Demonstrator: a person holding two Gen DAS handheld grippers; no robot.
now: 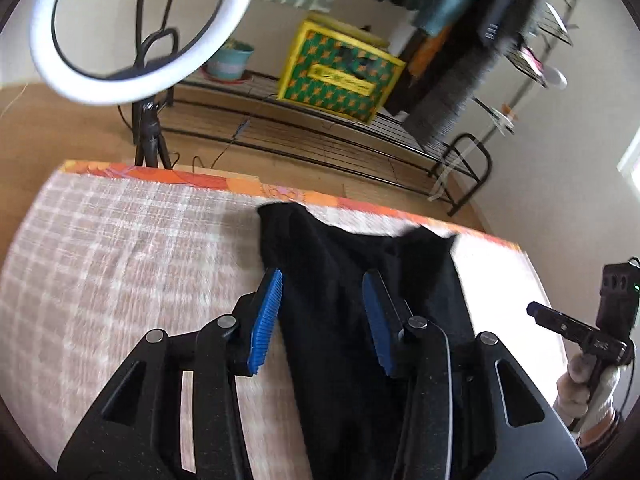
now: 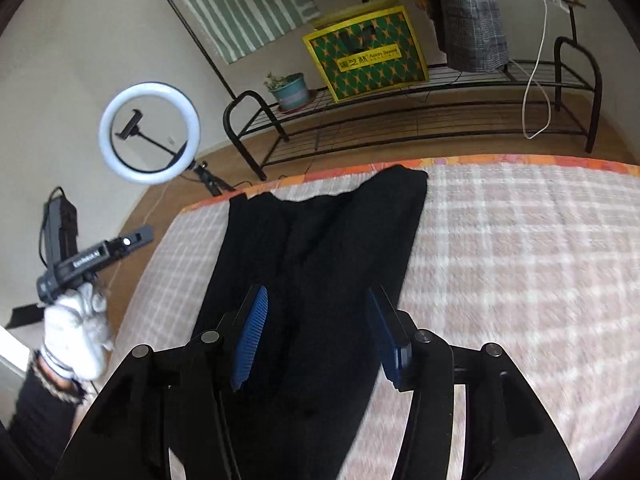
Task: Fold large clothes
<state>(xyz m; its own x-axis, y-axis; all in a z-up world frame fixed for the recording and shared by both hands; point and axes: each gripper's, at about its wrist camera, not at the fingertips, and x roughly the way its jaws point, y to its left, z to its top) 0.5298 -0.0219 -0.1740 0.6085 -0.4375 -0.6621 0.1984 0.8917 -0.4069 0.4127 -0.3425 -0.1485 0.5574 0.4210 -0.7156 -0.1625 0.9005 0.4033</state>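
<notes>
A long black garment point(image 1: 352, 300) lies flat on the pink checked bed cover point(image 1: 120, 248), reaching to the bed's far edge; it also shows in the right wrist view point(image 2: 320, 248). My left gripper point(image 1: 322, 280) is open above the garment's left side, its blue pads point(image 1: 266, 320) apart and empty. My right gripper point(image 2: 316, 296) is open above the garment's near middle, its blue pads point(image 2: 250, 336) apart and empty. The other hand's gripper shows at the right edge of the left wrist view point(image 1: 580, 332) and at the left of the right wrist view point(image 2: 80, 260).
The bed has an orange patterned border point(image 2: 500, 160). Beyond it are a wooden floor, a ring light on a tripod point(image 1: 140, 28), a black wire rack point(image 2: 420, 120) with a green-yellow box point(image 2: 368, 52) and a potted plant point(image 2: 290, 90), and hanging clothes point(image 2: 468, 12).
</notes>
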